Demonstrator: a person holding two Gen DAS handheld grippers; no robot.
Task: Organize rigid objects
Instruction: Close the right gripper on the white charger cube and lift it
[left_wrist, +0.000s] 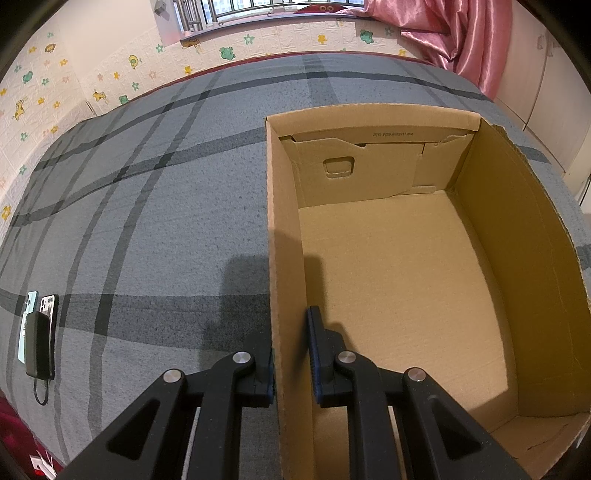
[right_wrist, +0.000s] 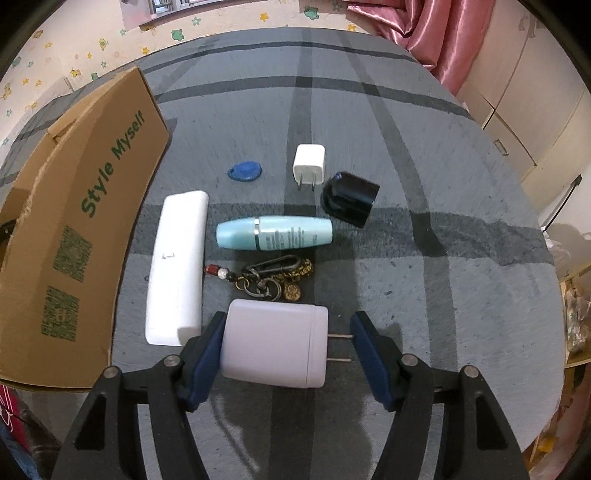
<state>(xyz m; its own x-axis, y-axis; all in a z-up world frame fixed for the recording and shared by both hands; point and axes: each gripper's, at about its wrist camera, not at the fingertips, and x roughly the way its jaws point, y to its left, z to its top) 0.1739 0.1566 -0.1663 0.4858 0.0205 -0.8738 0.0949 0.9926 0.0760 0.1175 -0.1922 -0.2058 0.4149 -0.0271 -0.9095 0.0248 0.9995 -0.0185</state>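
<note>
An open cardboard box with nothing inside stands on the grey plaid bedspread. My left gripper is shut on its near left wall, one finger inside and one outside. In the right wrist view the same box stands at the left, printed "Style Myself". My right gripper is shut on a large white plug charger, lying sideways. The left pad presses its flat end and the prongs meet the right pad. Beyond it lie a keychain, a teal tube, a long white case, a blue tag, a small white charger and a black cap-shaped piece.
Two phones and a black power bank with a cable lie at the left edge of the bedspread. A pink curtain hangs at the far right, with pale cabinets beside the bed. A patterned wall runs along the far side.
</note>
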